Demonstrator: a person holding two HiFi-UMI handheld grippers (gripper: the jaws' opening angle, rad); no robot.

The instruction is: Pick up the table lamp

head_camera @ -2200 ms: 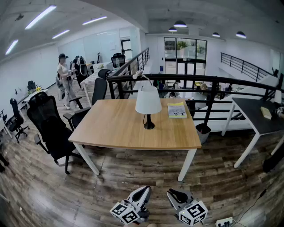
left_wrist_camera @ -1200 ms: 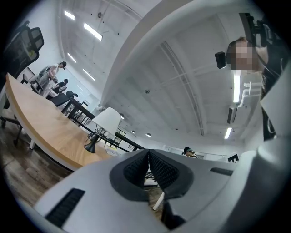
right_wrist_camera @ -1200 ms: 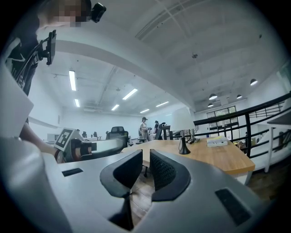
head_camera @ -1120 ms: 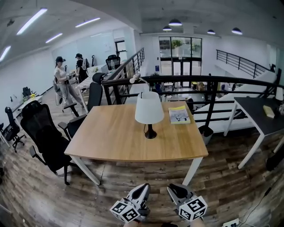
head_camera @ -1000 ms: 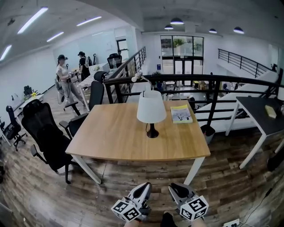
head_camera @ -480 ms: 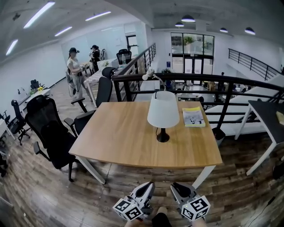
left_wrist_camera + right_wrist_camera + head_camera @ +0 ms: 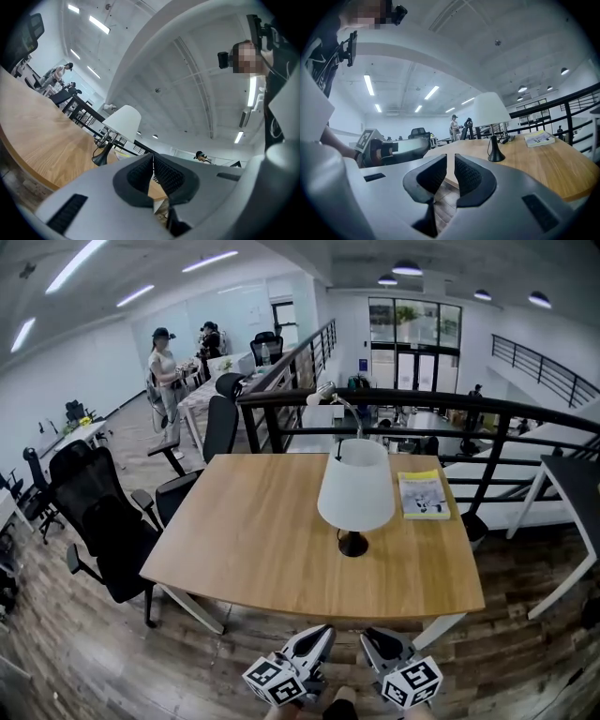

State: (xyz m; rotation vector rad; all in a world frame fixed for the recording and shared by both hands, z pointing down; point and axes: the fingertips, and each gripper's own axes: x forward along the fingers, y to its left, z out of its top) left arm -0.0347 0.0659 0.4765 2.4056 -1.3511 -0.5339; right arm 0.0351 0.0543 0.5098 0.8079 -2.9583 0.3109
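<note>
The table lamp [image 7: 355, 487], with a white shade and a black stem on a round black base, stands upright right of the middle of the wooden table [image 7: 253, 540]. Both grippers hang low before the table's near edge, apart from the lamp. My left gripper [image 7: 317, 637] is shut with nothing between its pads. My right gripper [image 7: 371, 639], beside it, is also shut and empty. In the left gripper view the lamp [image 7: 121, 124] rises past the left gripper [image 7: 153, 158]. In the right gripper view the lamp [image 7: 490, 110] stands to the right beyond the right gripper [image 7: 450, 158].
A yellow book [image 7: 423, 495] lies on the table right of the lamp. Black office chairs [image 7: 98, 517] stand at the table's left side. A black railing [image 7: 412, 407] runs behind the table. Two people [image 7: 165, 371] stand far off at the back left. Another table [image 7: 574, 486] is at right.
The table and lamp have grown larger and shifted right in the head view as both grippers were carried toward the table's near edge. Their jaws stay shut.
</note>
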